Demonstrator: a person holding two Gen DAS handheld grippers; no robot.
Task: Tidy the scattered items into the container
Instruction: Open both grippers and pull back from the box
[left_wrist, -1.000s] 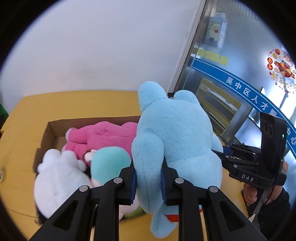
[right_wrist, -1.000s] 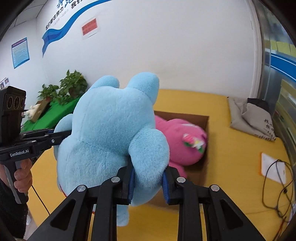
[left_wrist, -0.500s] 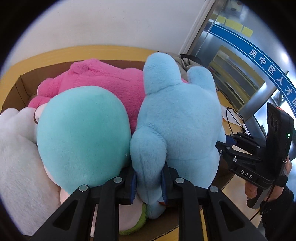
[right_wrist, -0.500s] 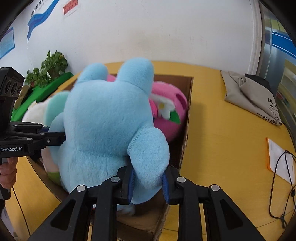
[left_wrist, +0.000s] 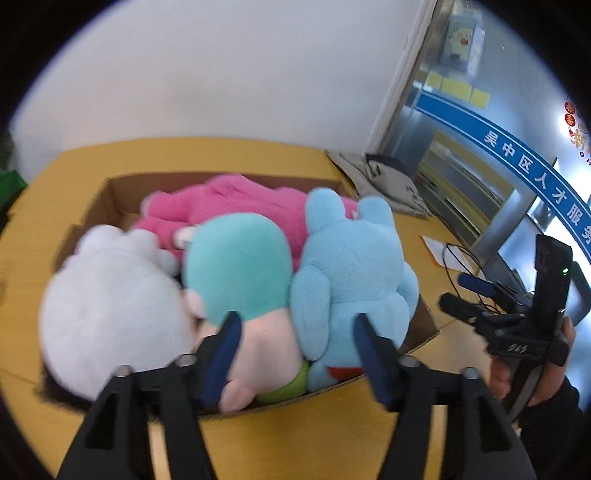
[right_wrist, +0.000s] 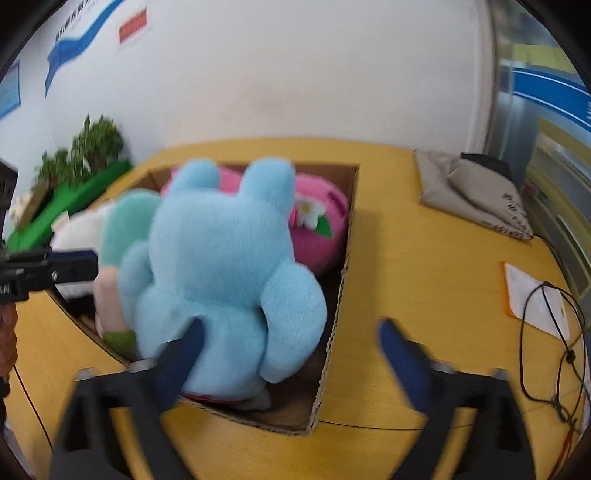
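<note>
1. Four plush toys are sitting in one cardboard box (left_wrist: 110, 192): a light blue plush (left_wrist: 351, 266), a teal-headed plush (left_wrist: 236, 266), a white plush (left_wrist: 110, 299) and a pink plush (left_wrist: 229, 203).
2. The light blue plush (right_wrist: 225, 258) is fluffy and round-bodied, with two rounded ears on top and stubby arms at its sides; a strip of red is showing at its base.
3. It is standing upright in the box's near right corner, its long axis running vertically, ears pointing up and its back facing both cameras.
4. The teal-headed plush is pressing against its left side, with pale pink and green parts below the head. The white plush is lying at the box's left end, and the pink plush, bearing a white flower with a green leaf, is filling the far side.
5. The left gripper (left_wrist: 299, 354) is hanging just in front of the box with its jaws spread wide, grasping nothing.
6. The right gripper (right_wrist: 291, 343) is likewise spread wide and released, its left finger (right_wrist: 184, 350) lying close against the blue plush's lower back.
7. One folded grey cloth (right_wrist: 469, 192), one paper sheet (right_wrist: 535, 299) and a black cable (right_wrist: 554, 350) are lying on the yellow table (right_wrist: 406, 258) to the right of the box.
</note>
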